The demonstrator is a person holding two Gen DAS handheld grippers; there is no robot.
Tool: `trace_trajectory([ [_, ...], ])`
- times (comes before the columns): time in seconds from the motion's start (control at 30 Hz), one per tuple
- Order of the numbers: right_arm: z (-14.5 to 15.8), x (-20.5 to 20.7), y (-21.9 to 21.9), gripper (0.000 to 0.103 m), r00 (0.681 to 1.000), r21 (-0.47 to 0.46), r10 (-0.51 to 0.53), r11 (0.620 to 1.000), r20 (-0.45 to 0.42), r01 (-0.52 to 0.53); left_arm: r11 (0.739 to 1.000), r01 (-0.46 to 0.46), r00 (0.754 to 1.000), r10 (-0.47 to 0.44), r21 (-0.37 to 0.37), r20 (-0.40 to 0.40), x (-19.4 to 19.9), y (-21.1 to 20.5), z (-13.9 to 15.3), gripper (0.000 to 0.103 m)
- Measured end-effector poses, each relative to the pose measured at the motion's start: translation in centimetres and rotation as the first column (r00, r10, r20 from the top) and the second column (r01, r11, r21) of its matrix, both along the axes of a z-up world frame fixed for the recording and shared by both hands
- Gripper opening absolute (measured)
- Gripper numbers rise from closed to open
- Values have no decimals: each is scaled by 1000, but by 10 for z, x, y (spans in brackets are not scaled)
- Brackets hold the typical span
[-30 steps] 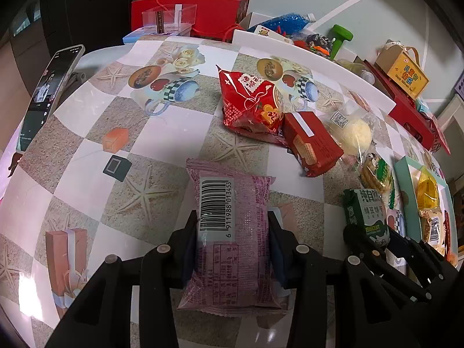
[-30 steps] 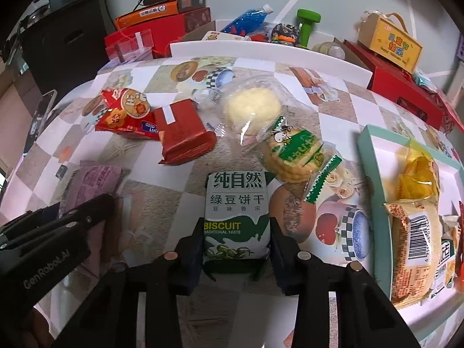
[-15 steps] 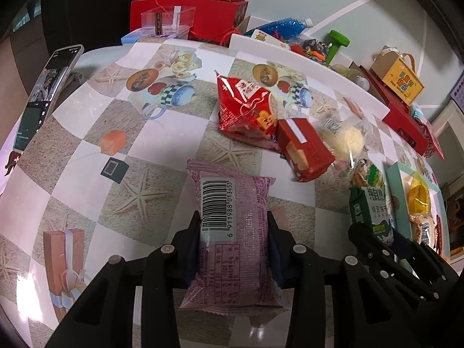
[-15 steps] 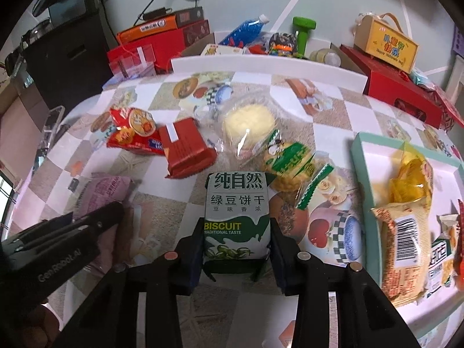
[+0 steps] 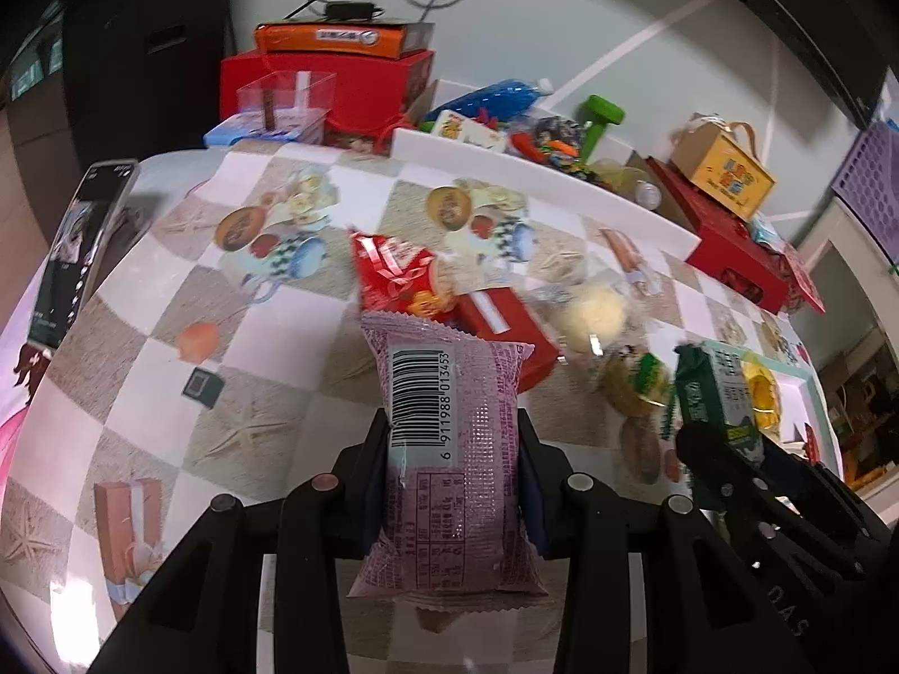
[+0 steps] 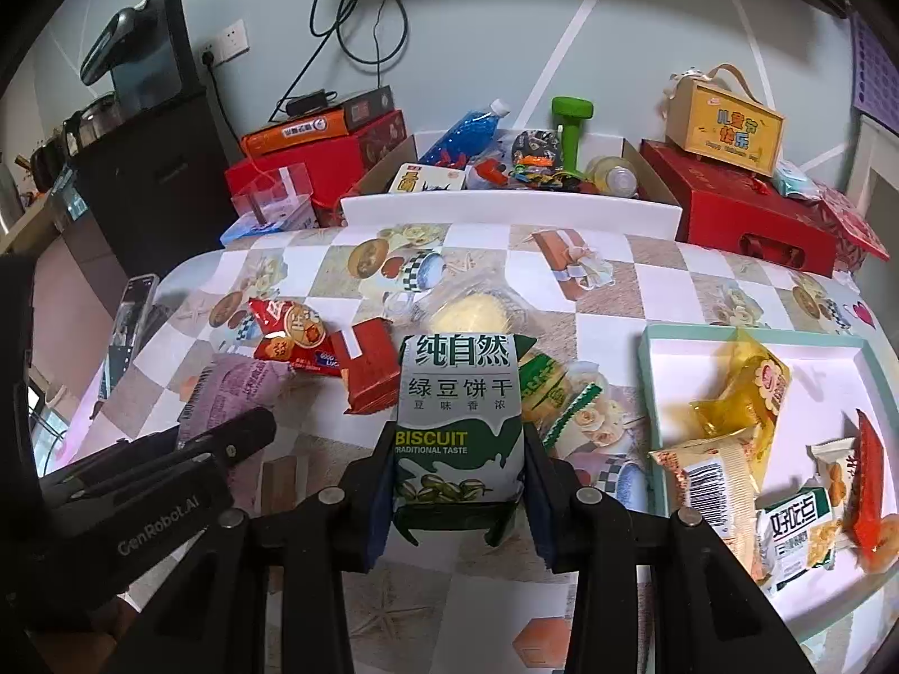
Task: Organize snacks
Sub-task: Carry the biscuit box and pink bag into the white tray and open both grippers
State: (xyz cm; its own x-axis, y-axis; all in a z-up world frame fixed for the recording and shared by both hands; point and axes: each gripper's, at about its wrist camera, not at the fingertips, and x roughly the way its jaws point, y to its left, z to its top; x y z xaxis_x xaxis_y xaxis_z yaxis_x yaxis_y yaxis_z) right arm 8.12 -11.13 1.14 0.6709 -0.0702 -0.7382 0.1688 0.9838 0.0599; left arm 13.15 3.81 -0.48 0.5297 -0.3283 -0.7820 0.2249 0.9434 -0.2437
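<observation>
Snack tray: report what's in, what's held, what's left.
Done: several packets lie in the tray. In hand: left gripper clamps the pink packet; right gripper clamps the green biscuit pack. Left on the table: red bag, red box, round cake, green-wrapped biscuits.

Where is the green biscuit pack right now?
In the right wrist view, the green biscuit pack is clamped in the right gripper, above the table, left of the teal-rimmed tray.

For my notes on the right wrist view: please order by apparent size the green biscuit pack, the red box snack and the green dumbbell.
1. green biscuit pack, though it looks enlarged because it is held closest to the camera
2. red box snack
3. green dumbbell, farthest away, so its real size is unsure
</observation>
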Motion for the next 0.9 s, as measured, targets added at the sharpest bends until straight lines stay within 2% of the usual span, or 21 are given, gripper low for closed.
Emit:
trace_trajectory([
  [0.33,13,-12,-36,42,997,14,-67,998,36,66,995,102,994,-102,2,28,-4,-46,11,41],
  [0.63,27,-32,-97,42,979,74,-188,980,78,183,973,226,972,-228,39,60,-8,-106,24,41],
  [0.8,37,-56,-142,42,943,84,-314,948,108,306,953,300,950,-302,37,78,-11,-141,32,41],
  [0.9,38,-71,-171,42,912,82,-395,918,109,388,933,359,928,-361,40,93,-14,-166,38,41],
])
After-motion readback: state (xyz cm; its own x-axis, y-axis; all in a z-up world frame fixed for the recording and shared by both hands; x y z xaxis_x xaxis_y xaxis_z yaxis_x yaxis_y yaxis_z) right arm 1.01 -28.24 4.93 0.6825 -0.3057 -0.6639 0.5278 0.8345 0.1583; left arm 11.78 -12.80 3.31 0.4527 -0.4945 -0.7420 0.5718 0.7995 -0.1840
